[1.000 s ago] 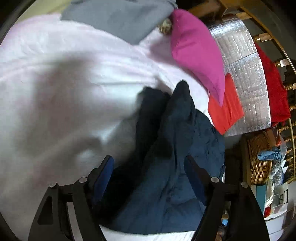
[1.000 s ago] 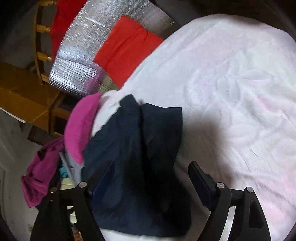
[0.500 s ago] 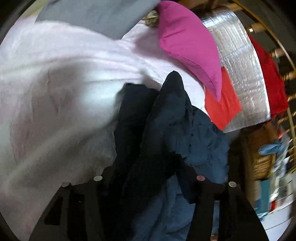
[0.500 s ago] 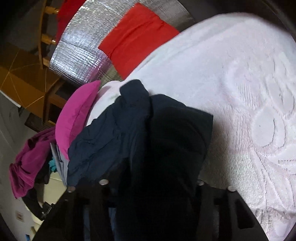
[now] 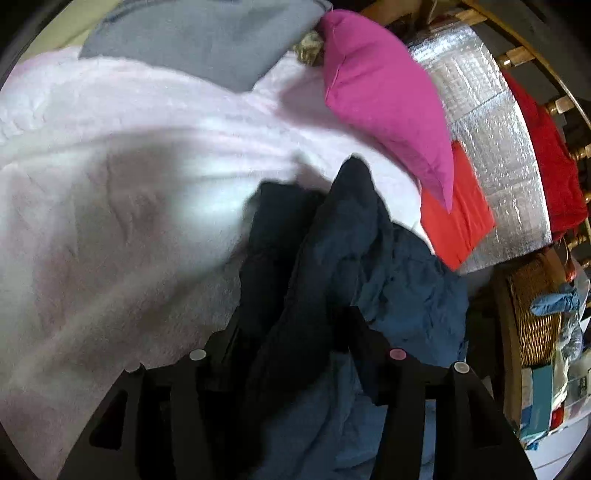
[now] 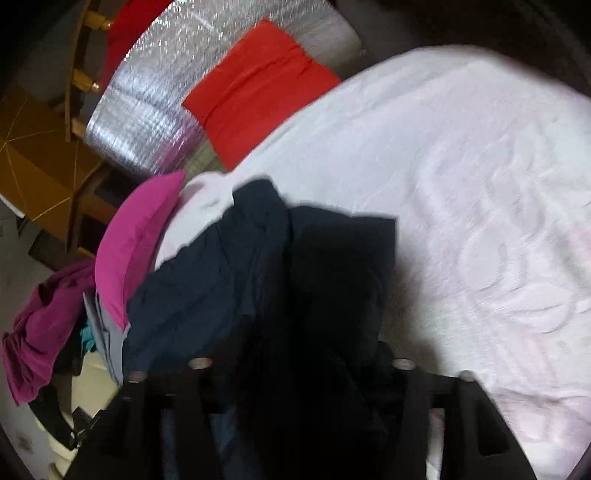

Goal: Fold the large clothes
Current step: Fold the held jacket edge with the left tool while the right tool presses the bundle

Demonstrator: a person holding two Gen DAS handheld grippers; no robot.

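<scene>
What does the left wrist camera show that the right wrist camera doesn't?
Only the left wrist view shows the grey pillow at the top and the wicker basket at the right edge.

Only the right wrist view shows the purple garment hanging at the left and the embossed pattern on the bedspread.

Both show the dark navy garment bunched between each view's own tongs, the pale pink bedspread, the magenta pillow, the folded red cloth and the silver foil mat.

Your left hand-held gripper (image 5: 291,332) is clamped on cloth; your right hand-held gripper (image 6: 295,354) is opening, cloth between its jaws.
</scene>
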